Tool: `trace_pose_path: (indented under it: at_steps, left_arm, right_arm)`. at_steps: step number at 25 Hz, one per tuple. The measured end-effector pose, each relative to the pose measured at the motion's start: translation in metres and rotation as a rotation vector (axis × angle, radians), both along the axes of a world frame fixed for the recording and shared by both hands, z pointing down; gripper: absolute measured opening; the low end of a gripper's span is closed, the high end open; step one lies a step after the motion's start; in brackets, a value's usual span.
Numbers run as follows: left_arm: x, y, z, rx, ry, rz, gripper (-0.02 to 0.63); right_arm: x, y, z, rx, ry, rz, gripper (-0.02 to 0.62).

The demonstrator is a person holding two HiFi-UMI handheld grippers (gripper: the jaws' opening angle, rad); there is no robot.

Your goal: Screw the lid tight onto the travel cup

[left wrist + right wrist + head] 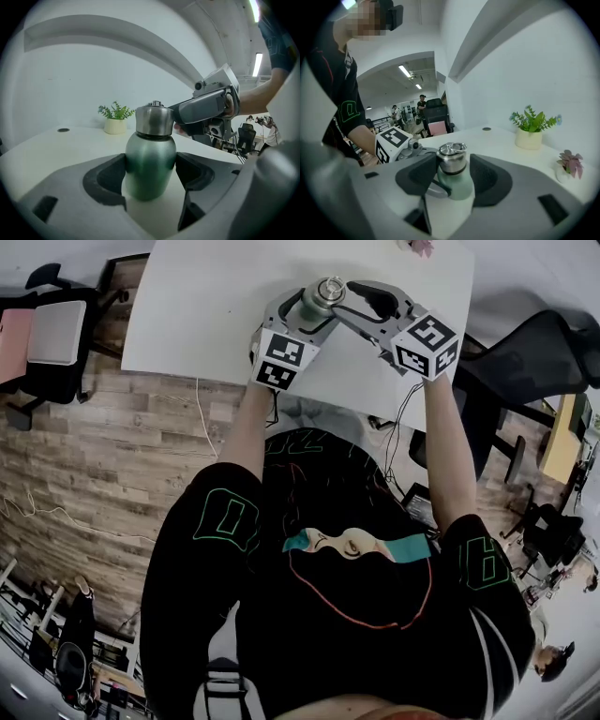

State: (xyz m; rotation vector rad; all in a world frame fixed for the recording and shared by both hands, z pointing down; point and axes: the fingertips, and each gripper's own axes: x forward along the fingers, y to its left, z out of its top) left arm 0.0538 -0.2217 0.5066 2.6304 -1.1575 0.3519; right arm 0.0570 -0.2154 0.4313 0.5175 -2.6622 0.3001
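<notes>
A green travel cup [150,164] with a steel lid [153,120] stands upright on the white table [187,324]. In the head view the lid [328,292] shows between both grippers. My left gripper [150,176] is shut on the cup's green body, with a pad pressing on each side. My right gripper [452,171] comes from the other side at lid height. Its jaws stand around the lid [451,159], the left pad at the lid's side and a narrow gap at the right pad. The cup's base is hidden.
A potted green plant [532,129] and a small pinkish plant [568,166] stand by the wall at the table's far edge. A round cable hole [63,130] is set in the tabletop. Office chairs [47,334] [534,357] flank the table.
</notes>
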Motion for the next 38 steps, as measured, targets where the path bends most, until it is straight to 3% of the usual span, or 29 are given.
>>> trace_pose_path:
  at_steps: [5, 12, 28, 31, 34, 38]
  left_arm:
    - [0.0003, 0.0003, -0.0004, 0.004, -0.008, 0.001, 0.345]
    - [0.0004, 0.0016, -0.0001, 0.011, -0.016, -0.003, 0.345]
    - [0.0009, 0.0032, 0.0087, 0.007, -0.053, -0.023, 0.345]
    - [0.0014, 0.0024, 0.0089, 0.007, -0.060, -0.026, 0.344]
    - [0.0013, 0.0020, 0.0087, 0.011, -0.060, -0.024, 0.345]
    - [0.0021, 0.0019, 0.0092, 0.012, -0.056, -0.021, 0.345]
  right_arm:
    - [-0.0079, -0.0003, -0.0004, -0.041, -0.037, -0.065, 0.215]
    - [-0.0073, 0.0031, 0.0001, -0.004, -0.050, 0.013, 0.209]
    - [-0.0058, 0.0076, 0.0047, 0.076, -0.059, 0.594, 0.209]
    - [-0.0054, 0.0074, 0.0043, 0.097, -0.055, 0.667, 0.210]
    - [-0.0060, 0.0071, 0.0053, 0.100, -0.045, 0.653, 0.213]
    - [-0.0078, 0.0084, 0.0068, 0.066, 0.029, 0.525, 0.254]
